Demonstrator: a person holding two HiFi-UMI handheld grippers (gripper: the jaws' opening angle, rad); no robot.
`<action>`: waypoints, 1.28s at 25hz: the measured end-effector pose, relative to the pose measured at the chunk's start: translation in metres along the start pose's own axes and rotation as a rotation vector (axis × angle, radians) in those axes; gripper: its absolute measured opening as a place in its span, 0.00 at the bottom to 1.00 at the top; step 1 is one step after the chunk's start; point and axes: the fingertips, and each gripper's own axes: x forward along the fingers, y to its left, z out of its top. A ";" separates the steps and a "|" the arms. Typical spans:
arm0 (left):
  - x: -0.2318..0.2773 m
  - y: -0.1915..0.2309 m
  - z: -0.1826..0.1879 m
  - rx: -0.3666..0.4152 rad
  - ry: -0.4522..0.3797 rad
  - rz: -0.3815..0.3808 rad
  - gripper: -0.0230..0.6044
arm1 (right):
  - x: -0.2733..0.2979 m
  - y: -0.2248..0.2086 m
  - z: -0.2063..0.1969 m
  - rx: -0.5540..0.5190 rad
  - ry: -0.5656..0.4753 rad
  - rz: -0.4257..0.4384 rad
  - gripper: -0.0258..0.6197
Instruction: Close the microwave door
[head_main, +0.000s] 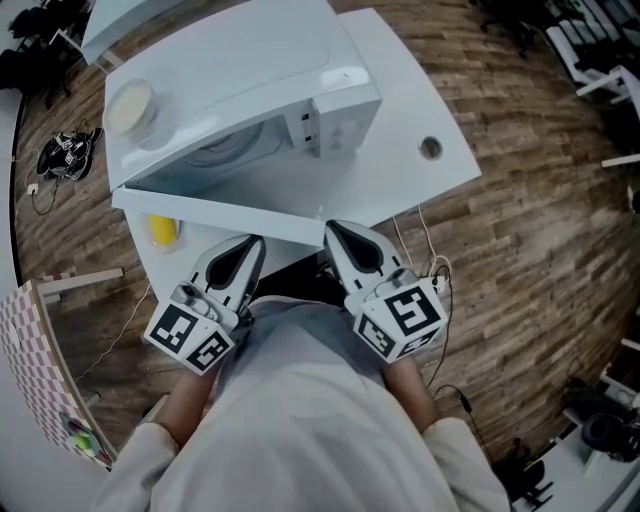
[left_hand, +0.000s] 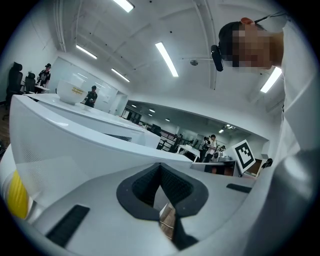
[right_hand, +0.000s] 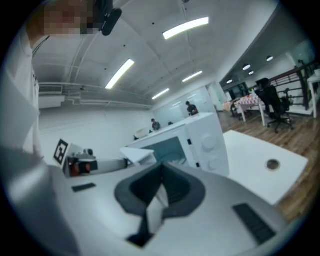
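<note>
Desk (head_main: 410, 100); microwave door (head_main: 220, 217) seemingly open, overhead.

Your white table (head_main: 400, 110) stands on the wood floor (head_main: 540, 230), just ahead of your left claw (head_main: 253, 243) and right claw (head_main: 334, 229). The microwave (head_main: 250, 70) sits on it, straight ahead of both claws. A yellow thing (head_main: 163, 230) stands on it, left of your left claw. A round hole (head_main: 430, 148) is in its top, ahead and right of your right claw.

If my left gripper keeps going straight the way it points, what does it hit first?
Most likely the open microwave door: its white edge lies just ahead of the left gripper, whose tips are closed, though the exact gap is unclear.
</note>
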 end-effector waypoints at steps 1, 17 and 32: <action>0.001 0.001 0.001 -0.001 -0.002 0.001 0.06 | 0.001 -0.001 0.001 0.002 0.001 0.000 0.08; 0.017 0.010 0.008 -0.016 -0.014 0.009 0.06 | 0.007 -0.012 0.004 0.027 0.016 0.011 0.08; 0.026 0.019 0.011 -0.033 -0.012 0.005 0.06 | 0.006 -0.022 0.002 0.062 0.018 -0.004 0.08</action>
